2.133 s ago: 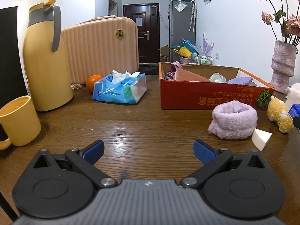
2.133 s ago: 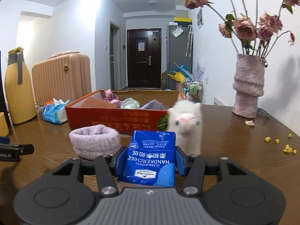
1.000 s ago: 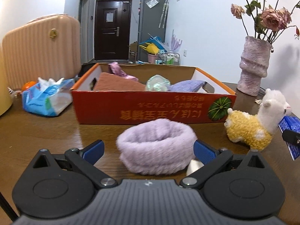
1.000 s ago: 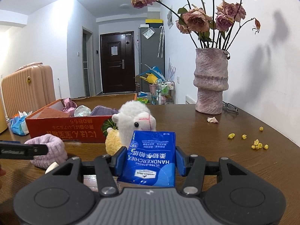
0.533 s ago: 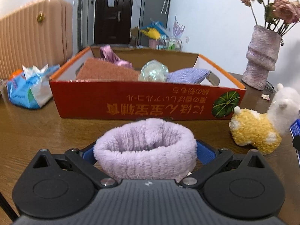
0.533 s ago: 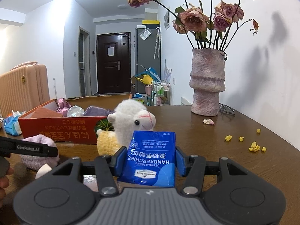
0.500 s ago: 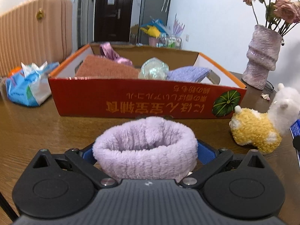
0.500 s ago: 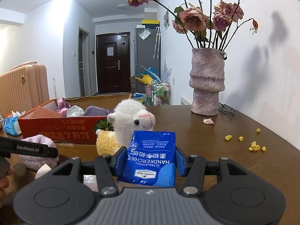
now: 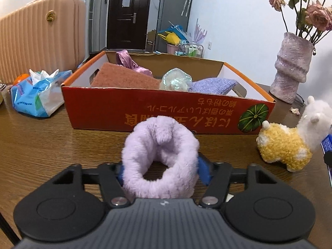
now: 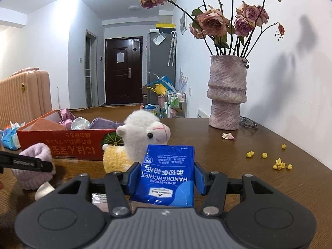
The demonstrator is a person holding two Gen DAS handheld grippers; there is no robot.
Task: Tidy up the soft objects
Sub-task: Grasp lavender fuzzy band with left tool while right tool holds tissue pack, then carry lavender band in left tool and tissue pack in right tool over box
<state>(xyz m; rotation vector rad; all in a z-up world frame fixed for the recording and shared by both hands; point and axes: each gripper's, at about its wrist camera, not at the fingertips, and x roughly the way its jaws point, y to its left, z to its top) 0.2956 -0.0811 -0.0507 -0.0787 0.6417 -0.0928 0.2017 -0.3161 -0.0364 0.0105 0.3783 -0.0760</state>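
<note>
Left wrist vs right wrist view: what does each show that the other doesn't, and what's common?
Left wrist only: left gripper shut on the purple fuzzy band, seen squeezed between its pads.
Right wrist only: right gripper shut on the blue tissue pack; glasses; yellow bits.
Both: red box, alpaca plush, vase.

My left wrist camera sits low over the worktop (image 9: pixel 41 145), looking along my jaws straight at the red box (image 9: pixel 166 112), quite near. My right one looks from farther right toward the vase (image 10: pixel 227 95). Both share the box and the alpaca toy (image 9: pixel 290 143).
</note>
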